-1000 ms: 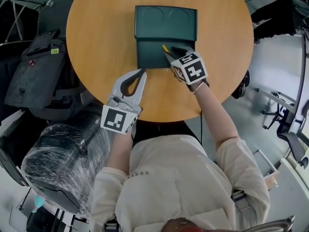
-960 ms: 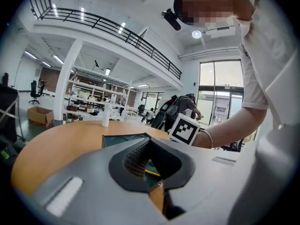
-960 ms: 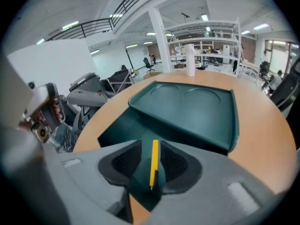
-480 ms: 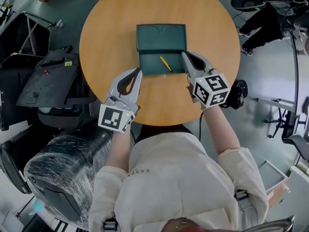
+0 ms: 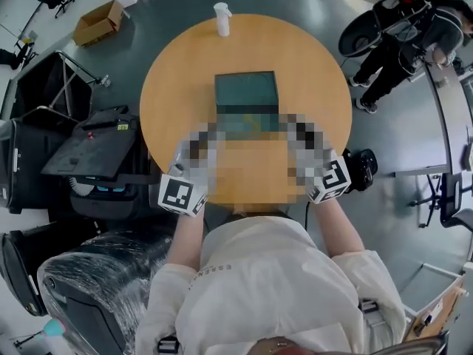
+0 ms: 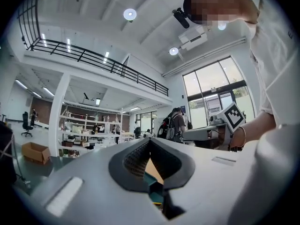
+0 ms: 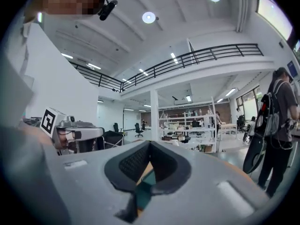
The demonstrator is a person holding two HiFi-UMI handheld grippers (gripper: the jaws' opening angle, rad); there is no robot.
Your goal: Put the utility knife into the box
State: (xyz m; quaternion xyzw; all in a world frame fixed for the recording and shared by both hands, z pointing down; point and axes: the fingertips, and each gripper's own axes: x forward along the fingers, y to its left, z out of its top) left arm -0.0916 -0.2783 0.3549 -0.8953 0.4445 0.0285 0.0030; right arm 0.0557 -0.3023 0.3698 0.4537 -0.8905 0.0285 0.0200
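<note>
Box [image 5: 247,93] just ahead, between left tool [image 6: 150,142] and right tool [image 7: 150,143], each with jaws together and empty.

We counted one round table [image 5: 177,72], one green box [image 5: 246,93], one white bottle [image 5: 221,18], one cardboard carton [image 5: 98,22] on the floor, and two grippers: the left gripper [image 6: 150,141] and the right gripper [image 7: 149,144].

Left gripper [image 6: 150,140] closed and empty, right gripper [image 7: 149,144] closed and empty, both held forward side by side
</note>
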